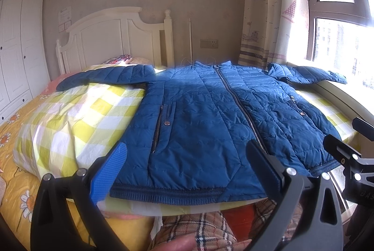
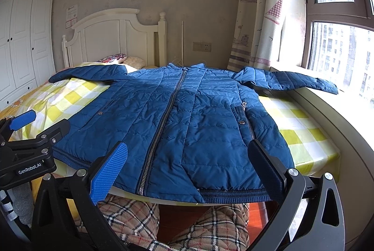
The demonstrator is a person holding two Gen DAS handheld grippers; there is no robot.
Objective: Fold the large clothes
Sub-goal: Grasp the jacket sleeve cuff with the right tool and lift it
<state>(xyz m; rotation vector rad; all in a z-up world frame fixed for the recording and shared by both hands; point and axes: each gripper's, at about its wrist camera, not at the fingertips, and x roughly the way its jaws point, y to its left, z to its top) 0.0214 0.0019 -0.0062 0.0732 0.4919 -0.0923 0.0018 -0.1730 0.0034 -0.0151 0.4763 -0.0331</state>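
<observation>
A blue quilted jacket [image 1: 205,115] [image 2: 187,117] lies flat and zipped on the bed, front up, collar toward the headboard, hem at the near edge. Its sleeves spread out to both sides; the right sleeve [image 2: 287,81] rests on the windowsill. My left gripper [image 1: 187,166] hovers open just above the hem, left of the zipper. My right gripper [image 2: 189,164] is open too, over the hem on the zipper's right side. Neither holds any cloth. In the right wrist view the left gripper [image 2: 35,127] shows at the left edge.
The bed carries a yellow-and-white checked sheet [image 1: 77,115] and a folded quilt. A white headboard [image 2: 116,38] and a wardrobe [image 2: 21,45] stand behind and to the left. Windowsill [image 2: 339,115] and curtain [image 2: 259,17] bound the right side. A person's plaid-trousered legs [image 2: 198,227] are below.
</observation>
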